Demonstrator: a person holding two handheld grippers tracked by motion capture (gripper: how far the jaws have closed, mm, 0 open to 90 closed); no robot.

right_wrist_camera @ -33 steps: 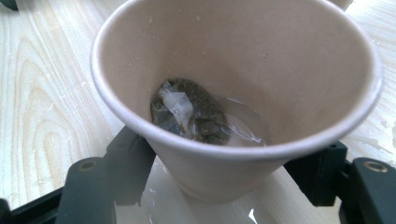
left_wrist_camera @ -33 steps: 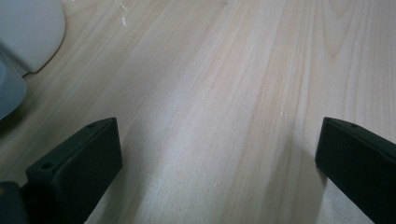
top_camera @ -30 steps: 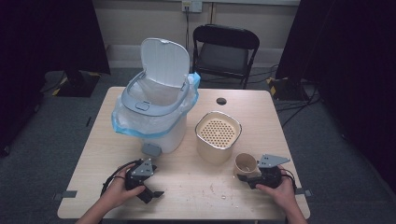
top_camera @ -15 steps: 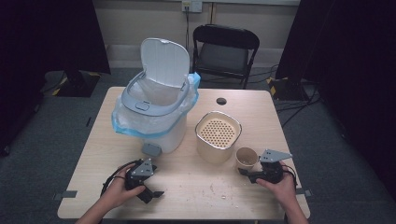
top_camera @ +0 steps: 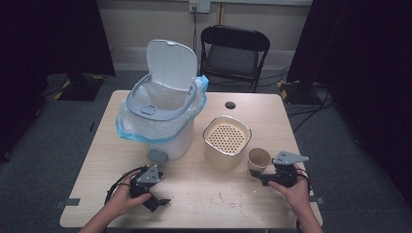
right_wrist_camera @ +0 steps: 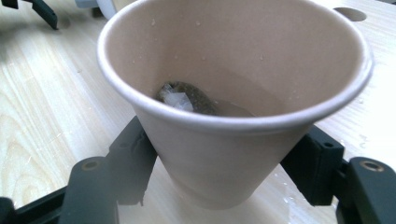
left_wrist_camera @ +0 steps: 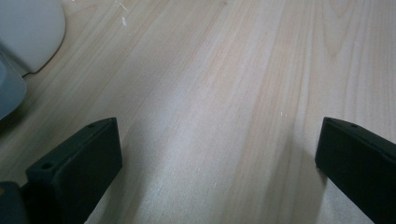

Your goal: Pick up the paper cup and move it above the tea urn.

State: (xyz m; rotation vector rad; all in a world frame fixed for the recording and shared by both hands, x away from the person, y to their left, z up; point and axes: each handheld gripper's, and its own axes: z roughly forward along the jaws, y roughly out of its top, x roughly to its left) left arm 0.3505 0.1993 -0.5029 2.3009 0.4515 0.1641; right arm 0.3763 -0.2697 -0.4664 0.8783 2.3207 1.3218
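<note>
A tan paper cup (top_camera: 259,158) stands at the table's right front, just right of a cream container. In the right gripper view the cup (right_wrist_camera: 233,93) sits between the two black jaws, which press on its lower sides. A wet tea bag (right_wrist_camera: 184,98) and a little liquid lie at its bottom. My right gripper (top_camera: 258,174) (right_wrist_camera: 224,158) is shut on the cup. My left gripper (top_camera: 158,196) (left_wrist_camera: 217,149) rests low over the table at the left front, jaws wide apart with only bare wood between them.
A white pedal bin (top_camera: 160,111) with a blue liner and raised lid stands at the back left. A cream container with a perforated insert (top_camera: 226,141) sits mid-table. A black chair (top_camera: 235,48) stands behind the wooden table (top_camera: 209,194), which has a small round hole (top_camera: 230,105).
My right gripper and the cup have shifted slightly away from the table's front edge. The left gripper has stayed where it was.
</note>
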